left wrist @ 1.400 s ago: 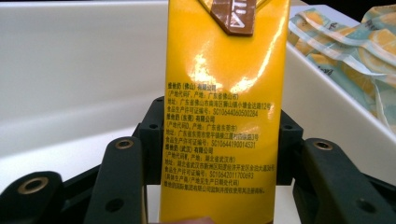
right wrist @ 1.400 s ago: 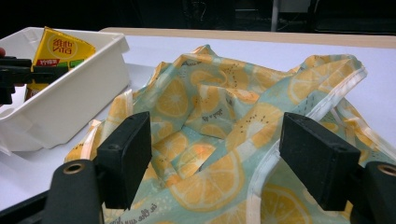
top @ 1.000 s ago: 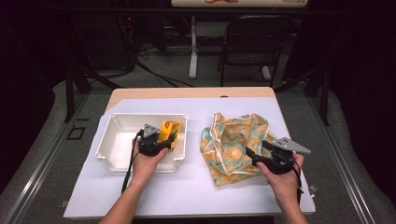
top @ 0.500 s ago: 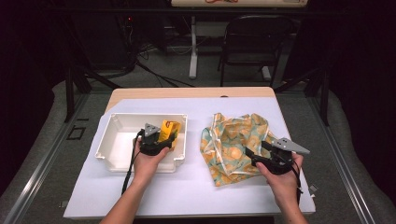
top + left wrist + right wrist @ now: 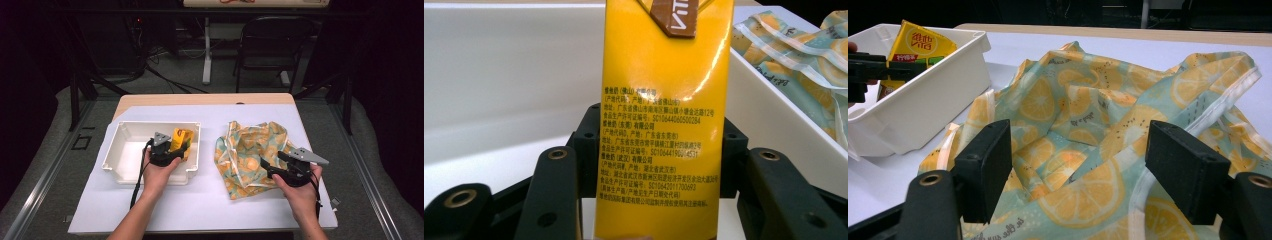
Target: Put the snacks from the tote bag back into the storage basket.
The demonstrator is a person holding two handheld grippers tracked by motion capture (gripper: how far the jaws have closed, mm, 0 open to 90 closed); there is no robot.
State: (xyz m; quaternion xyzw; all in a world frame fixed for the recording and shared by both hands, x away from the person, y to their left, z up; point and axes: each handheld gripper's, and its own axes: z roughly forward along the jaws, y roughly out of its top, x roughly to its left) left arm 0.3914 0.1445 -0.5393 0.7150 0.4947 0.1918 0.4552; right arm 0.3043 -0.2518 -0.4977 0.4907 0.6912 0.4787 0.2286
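I take the white bin [image 5: 131, 150] as my landmark. Inside it, against its right wall, stands the yellow drink carton [image 5: 181, 141], and my left gripper [image 5: 172, 150] has its jaws clamped on the carton's two sides. In the left gripper view the carton [image 5: 663, 115] runs off the top and bottom of the frame, so I get only a cut-off brown logo strip reading "ViT" at the top. Below that are rows of small Chinese print with codes such as "SC10644060500284"; the rest is too fine for me to read. In the right gripper view the carton's top [image 5: 918, 42] shows a round red-and-yellow emblem with Chinese characters I cannot make out, and its lower part is hidden by the bin wall.

To the right of the bin, well apart from it, lies the crumpled lemon-print cloth bag [image 5: 250, 150]. My right gripper [image 5: 267, 167] sits at the bag's near right edge with its jaws apart, cloth between them. There is faint script on the fabric, illegible to me.
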